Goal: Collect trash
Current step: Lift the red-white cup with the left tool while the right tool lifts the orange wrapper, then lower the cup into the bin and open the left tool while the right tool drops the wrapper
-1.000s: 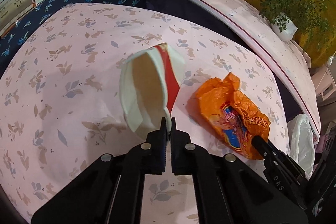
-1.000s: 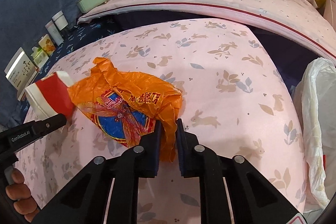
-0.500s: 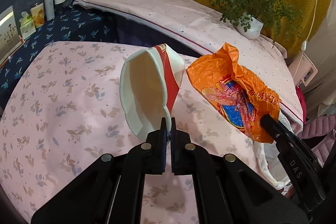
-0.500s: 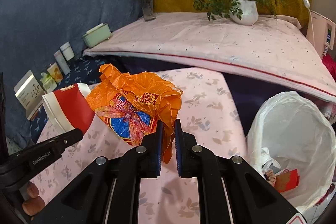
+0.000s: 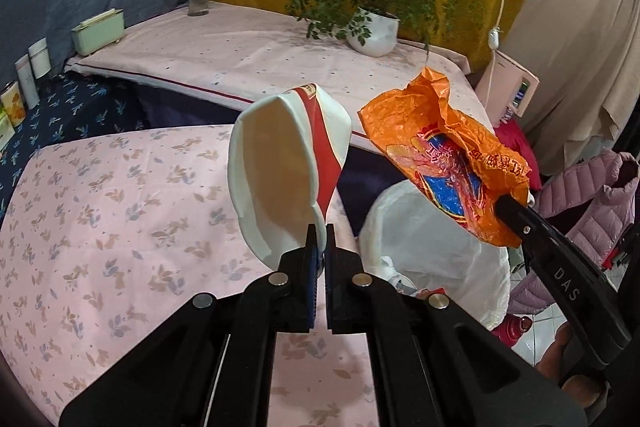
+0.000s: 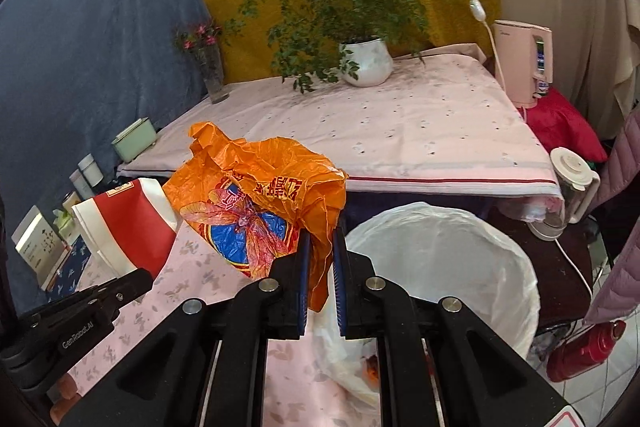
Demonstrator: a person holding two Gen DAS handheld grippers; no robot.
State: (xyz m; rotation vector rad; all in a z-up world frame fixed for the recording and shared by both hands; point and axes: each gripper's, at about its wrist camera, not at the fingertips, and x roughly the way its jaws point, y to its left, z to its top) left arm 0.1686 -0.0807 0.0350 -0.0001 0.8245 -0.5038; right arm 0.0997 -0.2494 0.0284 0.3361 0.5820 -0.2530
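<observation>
Fingers [image 5: 310, 239] pinch cup [image 5: 280, 171]; wrapper [image 6: 260, 203] seemingly clamped.

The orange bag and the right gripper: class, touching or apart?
Touching. The right wrist view shows the right gripper with its fingers pinched on the orange bag.

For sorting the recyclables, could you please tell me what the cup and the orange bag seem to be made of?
Cup: apparently coated paper, matte white inside, squashed with soft creases.
Orange bag: thin glossy plastic film, judging by sharp crinkles, shiny highlights and printed surface.
</observation>
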